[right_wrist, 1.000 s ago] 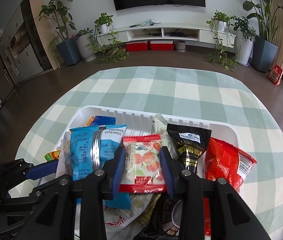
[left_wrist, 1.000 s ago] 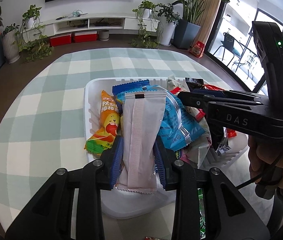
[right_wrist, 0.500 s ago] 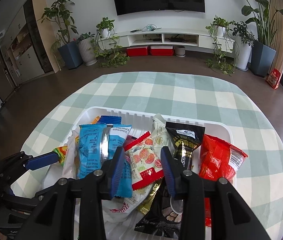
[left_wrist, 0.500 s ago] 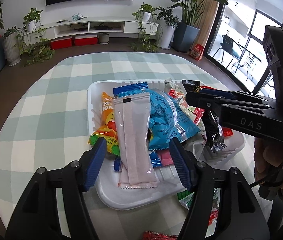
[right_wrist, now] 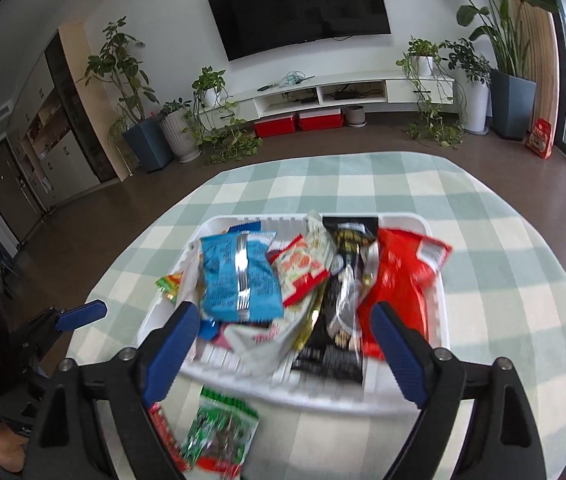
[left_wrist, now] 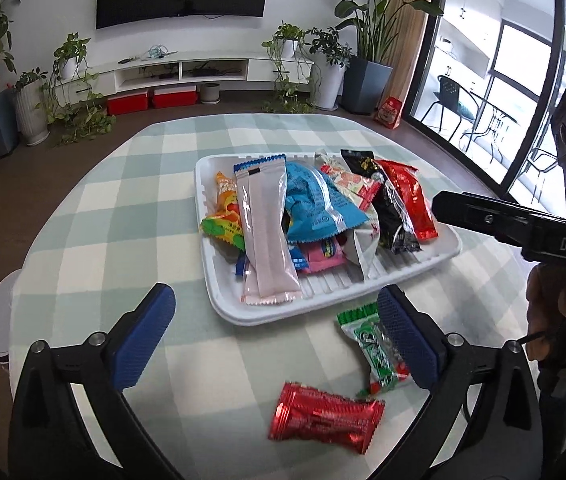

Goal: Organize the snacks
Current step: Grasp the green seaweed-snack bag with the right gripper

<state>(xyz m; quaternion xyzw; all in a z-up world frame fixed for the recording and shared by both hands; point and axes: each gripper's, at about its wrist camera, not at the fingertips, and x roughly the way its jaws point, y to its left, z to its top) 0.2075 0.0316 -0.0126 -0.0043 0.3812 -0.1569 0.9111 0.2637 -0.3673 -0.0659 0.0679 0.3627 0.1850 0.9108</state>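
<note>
Both pairs of tongs were swinging their jaws apart, and neither had a thing in its grip! The left gripper (left_wrist: 275, 340) gaped wide above the checked tablecloth (left_wrist: 95, 240), bare cloth between its two blue pads; only its right pad overlapped the green packet (left_wrist: 371, 350) in view. The right gripper (right_wrist: 279, 354) hung in front of the white tray (left_wrist: 363, 292) with its pads clear of every wrapper, nothing pinched.

One tray sat near the middle of the table, heaped with snacks. Counted from the left wrist view: one pale pink sachet (left_wrist: 267, 236) lying long toward the tray's near edge, one orange-and-green packet (left_wrist: 223, 216) at its left edge, one blue bag (left_wrist: 315, 204) in the centre, one strawberry-print packet (left_wrist: 349, 180), one black packet (left_wrist: 389, 216) and one red packet (left_wrist: 411, 200) toward the right edge. More lay buried underneath; their number could not be told.

Two snacks lay off the tray on the cloth by the table's near edge: the green packet and one red foil packet (left_wrist: 323, 416).
</note>
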